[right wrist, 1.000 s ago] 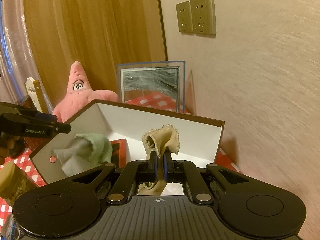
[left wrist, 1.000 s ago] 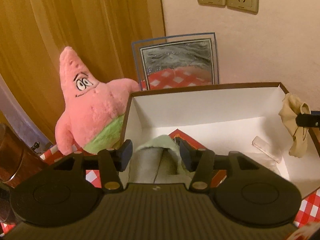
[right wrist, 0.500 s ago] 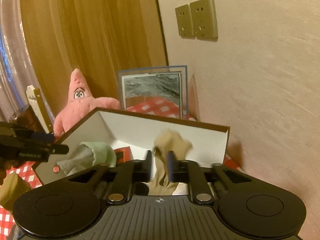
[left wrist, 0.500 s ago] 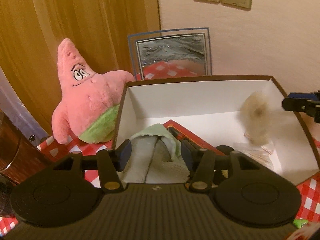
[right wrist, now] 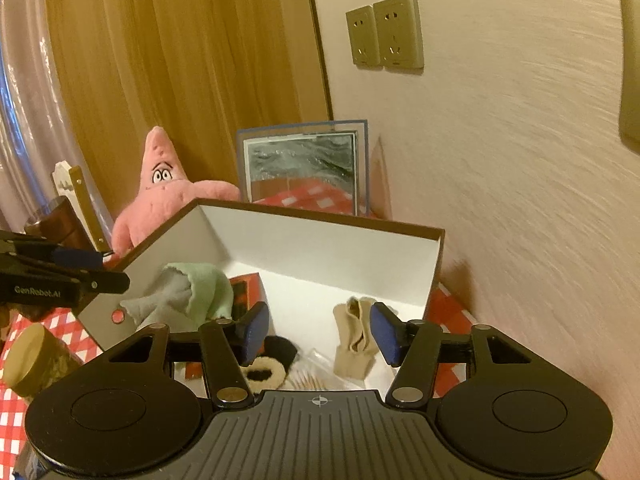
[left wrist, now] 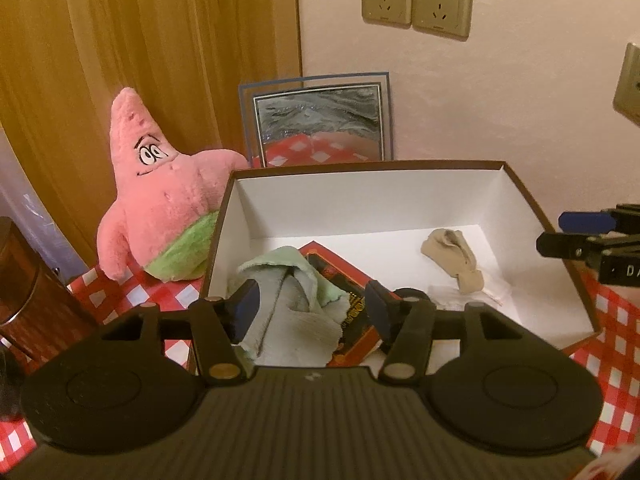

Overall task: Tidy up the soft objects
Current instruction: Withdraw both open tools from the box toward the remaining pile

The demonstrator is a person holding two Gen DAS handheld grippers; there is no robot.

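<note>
Nearest in the left wrist view, the left hand-held gripper (left wrist: pixel 312 304) has its blue-padded fingers spread wide and grips nothing; the crumpled pale green and grey cloth (left wrist: pixel 292 300) lies loose between them, at the near left end of the brown-rimmed white cardboard box (left wrist: pixel 520 184). The cloth rests partly on a flat red and black packet (left wrist: pixel 352 304) on the box floor.

In the right wrist view, the right hand-held gripper (right wrist: pixel 318 334) is likewise wide open and empty over the near side of the box (right wrist: pixel 320 248). The small beige fabric sock (right wrist: pixel 354 340) lies on the white box floor between its fingers, touching neither pad as far as can be seen. Left of the sock, still inside the box, sits a black and cream fuzzy item (right wrist: pixel 266 366); the green cloth (right wrist: pixel 188 296) is heaped against the box's left wall.

Beyond the box's far left corner, a pink plush starfish toy with green shorts (left wrist: pixel 160 200) stands upright on the red and white checked worktop (left wrist: pixel 612 320). Behind the box's far wall, a blue-framed picture (left wrist: pixel 320 120) leans against the cream wall, below two beige wall sockets (left wrist: pixel 416 2).
</note>
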